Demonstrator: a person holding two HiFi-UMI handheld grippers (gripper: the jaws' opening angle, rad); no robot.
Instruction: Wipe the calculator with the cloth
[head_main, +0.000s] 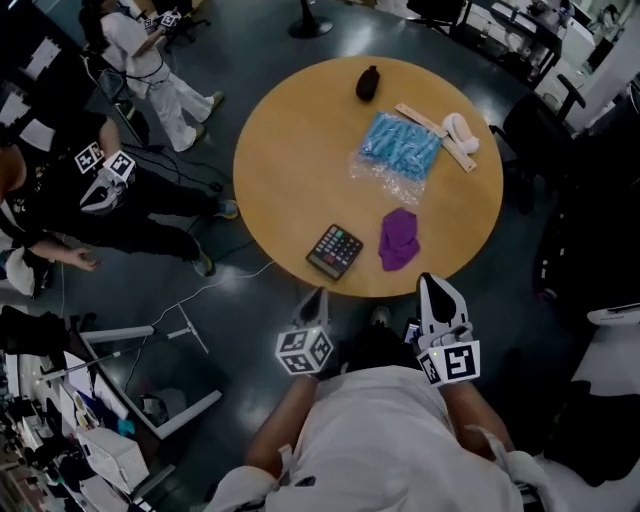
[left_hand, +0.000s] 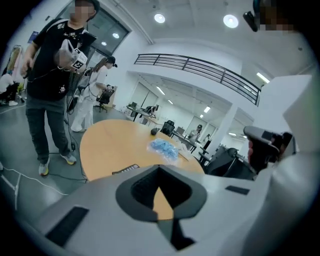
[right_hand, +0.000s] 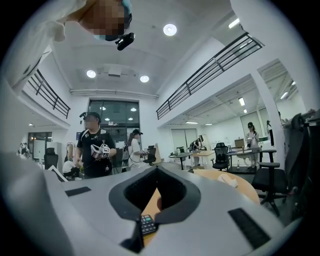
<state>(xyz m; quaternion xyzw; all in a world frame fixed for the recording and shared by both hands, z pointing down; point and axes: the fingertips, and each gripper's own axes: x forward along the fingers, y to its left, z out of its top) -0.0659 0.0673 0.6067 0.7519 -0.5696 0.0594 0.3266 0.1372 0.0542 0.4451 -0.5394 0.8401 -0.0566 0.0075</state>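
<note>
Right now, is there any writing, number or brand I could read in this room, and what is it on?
No text here is readable.
Dark flat calculator: key markings too small to read.
White cubes: black square patterns, not letters.
Bystander's black T-shirt: pale print, too blurred to read.

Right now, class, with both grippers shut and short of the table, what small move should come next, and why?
Probably open the right gripper and reach forward to the purple cloth: it lies just ahead of that gripper, beside the calculator, and shut, empty jaws cannot pick it up.
</note>
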